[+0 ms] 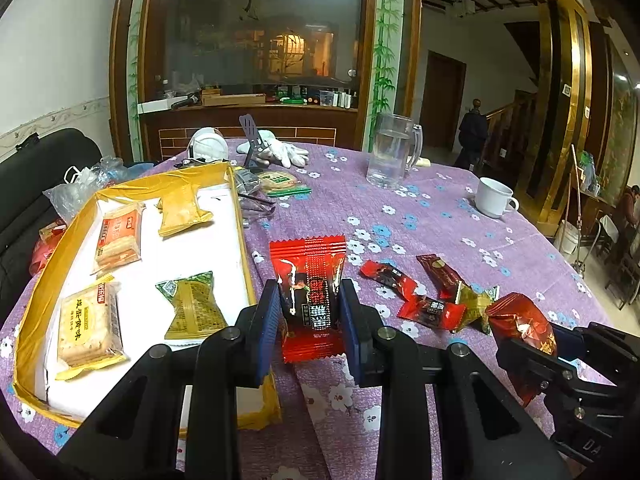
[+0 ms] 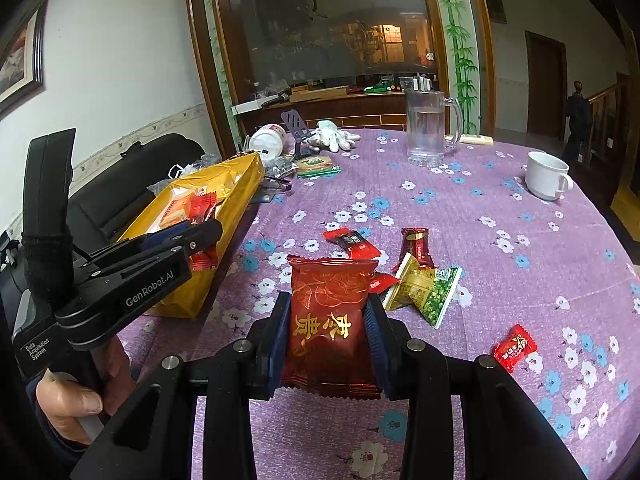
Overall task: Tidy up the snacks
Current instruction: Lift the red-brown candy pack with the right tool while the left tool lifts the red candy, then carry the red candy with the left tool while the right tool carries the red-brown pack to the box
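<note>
My left gripper (image 1: 309, 312) is shut on a red and black snack packet (image 1: 310, 280), held just right of the yellow-edged box (image 1: 240, 216). The box holds two biscuit packs (image 1: 118, 238), a yellow packet (image 1: 182, 208) and a green-yellow packet (image 1: 192, 306). My right gripper (image 2: 326, 330) is shut on a dark red packet with gold writing (image 2: 330, 316), above the table. Loose on the cloth lie red packets (image 2: 352, 240), a brown packet (image 2: 416, 246), a green-yellow packet (image 2: 428, 294) and a small red candy (image 2: 515, 347). The left gripper also shows in the right wrist view (image 2: 200, 232), beside the box (image 2: 236, 184).
A glass pitcher (image 1: 394, 152), a white cup (image 1: 494, 197), white gloves (image 1: 286, 152), a phone stand (image 1: 254, 142), a mask (image 1: 208, 144) and a biscuit pack (image 1: 282, 182) sit at the back of the purple flowered tablecloth (image 1: 440, 216). A black sofa (image 1: 40, 160) stands left.
</note>
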Motion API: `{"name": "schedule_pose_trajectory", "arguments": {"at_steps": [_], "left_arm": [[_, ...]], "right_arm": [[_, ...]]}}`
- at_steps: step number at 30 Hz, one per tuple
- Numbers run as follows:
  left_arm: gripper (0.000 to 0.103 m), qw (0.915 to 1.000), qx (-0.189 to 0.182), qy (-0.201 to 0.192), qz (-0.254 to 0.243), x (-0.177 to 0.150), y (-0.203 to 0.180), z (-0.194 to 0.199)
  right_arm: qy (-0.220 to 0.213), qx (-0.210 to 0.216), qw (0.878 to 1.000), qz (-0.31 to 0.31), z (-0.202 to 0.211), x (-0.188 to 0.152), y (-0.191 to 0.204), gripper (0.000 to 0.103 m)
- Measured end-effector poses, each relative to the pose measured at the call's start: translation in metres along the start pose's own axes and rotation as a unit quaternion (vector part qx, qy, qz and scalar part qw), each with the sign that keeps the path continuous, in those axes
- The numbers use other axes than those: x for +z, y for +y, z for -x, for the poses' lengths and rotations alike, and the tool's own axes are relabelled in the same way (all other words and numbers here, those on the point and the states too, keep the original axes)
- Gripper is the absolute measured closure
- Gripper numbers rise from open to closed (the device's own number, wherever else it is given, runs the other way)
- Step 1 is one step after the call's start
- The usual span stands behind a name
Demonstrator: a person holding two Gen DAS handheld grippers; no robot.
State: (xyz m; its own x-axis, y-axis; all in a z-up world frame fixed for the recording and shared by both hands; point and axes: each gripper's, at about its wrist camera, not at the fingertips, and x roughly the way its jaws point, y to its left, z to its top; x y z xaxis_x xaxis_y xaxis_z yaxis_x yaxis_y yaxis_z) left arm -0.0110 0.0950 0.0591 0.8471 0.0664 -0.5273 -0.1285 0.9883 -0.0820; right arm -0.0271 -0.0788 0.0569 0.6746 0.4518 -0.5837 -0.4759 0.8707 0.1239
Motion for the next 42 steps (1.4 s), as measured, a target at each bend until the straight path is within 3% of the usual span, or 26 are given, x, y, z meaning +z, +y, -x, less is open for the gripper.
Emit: {"name": "schedule_pose_trajectory", "arguments": {"at_steps": [21, 30, 42], "left_arm": [[0.077, 0.9965, 0.022, -0.012, 0.080, 0.007, 0.060, 0.004], [0.076, 0.9953, -0.002, 0.003, 0.097, 0.008, 0.070, 0.007], [0.076, 0.9868, 0.026, 0.035, 0.156, -0.001, 0.141, 0.009]], "right_arm": [[0.014, 0.038, 0.998, 0.044, -0.018, 0.029, 0.057, 0.066], [0.022, 0.055, 0.997, 0.047, -0.032, 0.040, 0.078, 0.066], [0.037, 0.087, 0.992, 0.079, -0.058, 0.048, 0.129, 0.065]]}}
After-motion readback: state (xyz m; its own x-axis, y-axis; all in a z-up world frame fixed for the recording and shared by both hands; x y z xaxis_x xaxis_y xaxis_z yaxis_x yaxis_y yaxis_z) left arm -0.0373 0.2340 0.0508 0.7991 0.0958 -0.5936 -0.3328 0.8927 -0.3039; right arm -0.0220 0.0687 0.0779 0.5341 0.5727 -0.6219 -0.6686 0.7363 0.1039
